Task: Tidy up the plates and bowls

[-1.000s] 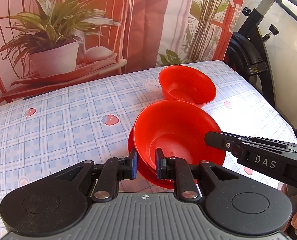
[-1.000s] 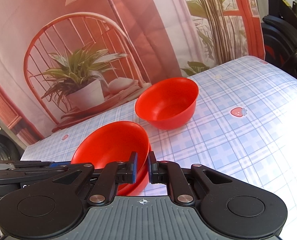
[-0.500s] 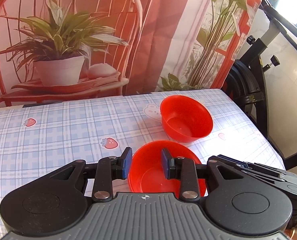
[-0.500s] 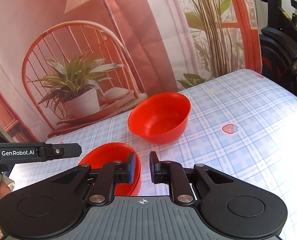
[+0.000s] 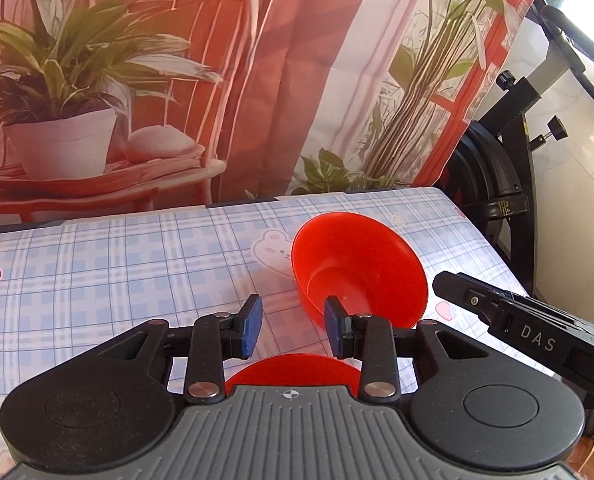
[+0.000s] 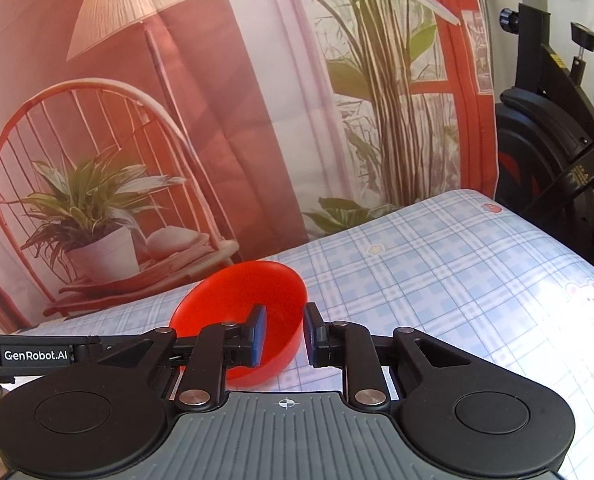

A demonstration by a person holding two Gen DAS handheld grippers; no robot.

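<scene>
Red plastic shows nearest: the rim of a bowl (image 5: 293,368) peeks out under the left gripper (image 5: 293,322), whose jaws stand apart, holding nothing. Beyond, the right gripper (image 6: 283,334) straddles the second red bowl's (image 6: 237,308) near rim, jaws apart, not clamped. Open checked tablecloth (image 6: 437,280) stretches right to the table edge.

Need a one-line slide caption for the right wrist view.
Open right gripper straddles the near rim of a red plastic bowl on the blue checked tablecloth.
</scene>
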